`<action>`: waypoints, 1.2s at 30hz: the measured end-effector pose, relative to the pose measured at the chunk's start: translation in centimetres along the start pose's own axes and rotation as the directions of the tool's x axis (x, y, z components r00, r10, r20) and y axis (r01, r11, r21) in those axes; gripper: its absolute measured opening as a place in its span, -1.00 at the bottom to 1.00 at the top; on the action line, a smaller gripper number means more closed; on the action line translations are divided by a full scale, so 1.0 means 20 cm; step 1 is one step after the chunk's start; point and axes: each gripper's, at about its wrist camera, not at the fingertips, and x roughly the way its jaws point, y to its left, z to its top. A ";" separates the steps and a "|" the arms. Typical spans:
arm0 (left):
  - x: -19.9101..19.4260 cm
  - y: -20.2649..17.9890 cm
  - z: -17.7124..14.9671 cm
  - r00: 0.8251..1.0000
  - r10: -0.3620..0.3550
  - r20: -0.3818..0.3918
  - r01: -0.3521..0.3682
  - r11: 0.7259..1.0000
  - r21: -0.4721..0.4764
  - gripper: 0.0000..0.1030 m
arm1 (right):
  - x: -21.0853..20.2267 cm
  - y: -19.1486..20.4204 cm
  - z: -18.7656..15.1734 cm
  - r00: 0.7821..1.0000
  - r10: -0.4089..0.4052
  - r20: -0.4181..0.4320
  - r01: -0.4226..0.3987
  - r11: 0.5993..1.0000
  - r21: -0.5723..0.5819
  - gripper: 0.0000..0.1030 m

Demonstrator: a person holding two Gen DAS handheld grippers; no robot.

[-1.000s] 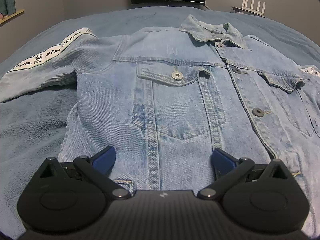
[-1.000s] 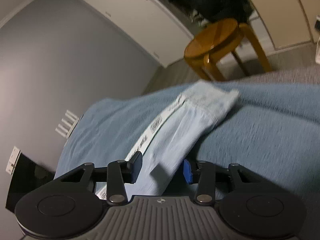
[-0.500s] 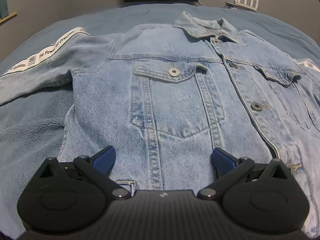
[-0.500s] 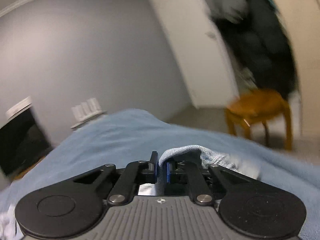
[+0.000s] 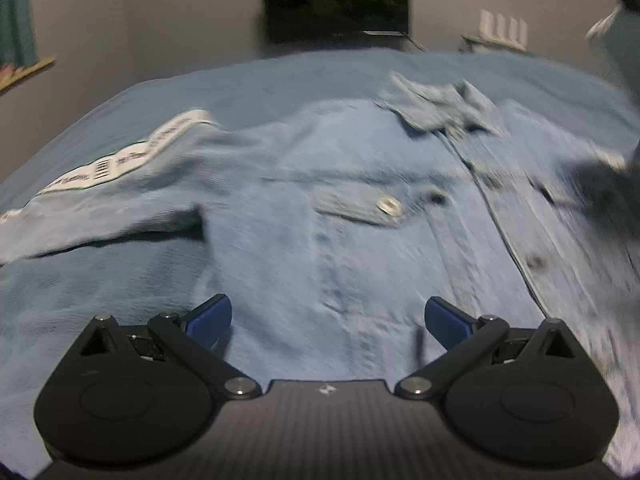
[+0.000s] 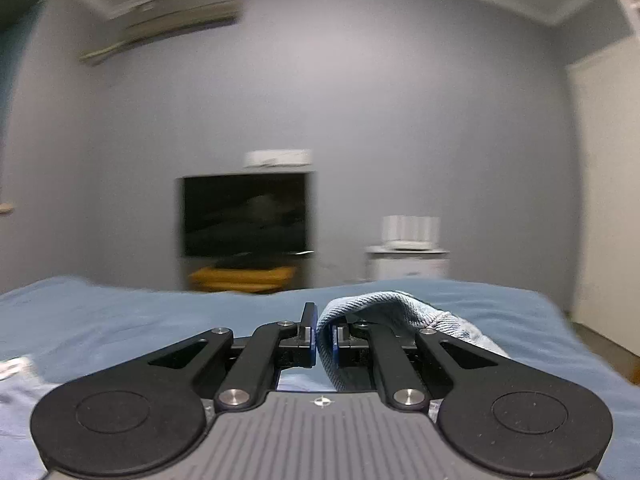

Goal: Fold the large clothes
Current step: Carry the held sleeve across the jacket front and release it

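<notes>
1. Right hand-held gripper is clamped tight on a fold of pale denim, the sleeve of the jacket, which bunches up over its right finger and hangs down beside it.
2. It points nearly level across the bed toward the far wall, where a dark television hangs and a small white cabinet stands to its right.
3. An air conditioner sits high on that wall, to the left.
4. Left hand-held gripper hovers over the lower front of the jacket with its blue pads spread wide and nothing between them.
5. The denim jacket lies face up on the blue bedcover, collar at the far side, buttoned down the middle, a chest pocket with a metal button near the centre.
6. Its left sleeve stretches out flat toward the left, carrying a white printed stripe; the lettering is too blurred to read.
7. At the far right of the left camera's view, lifted denim shows above the bed, casting a dark shadow on the jacket's right side.
</notes>
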 end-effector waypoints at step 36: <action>-0.01 0.40 0.08 0.998 0.051 0.038 -0.038 0.958 -0.284 1.00 | 0.25 0.84 -0.46 0.824 0.403 -0.398 -0.348 0.915 0.205 0.33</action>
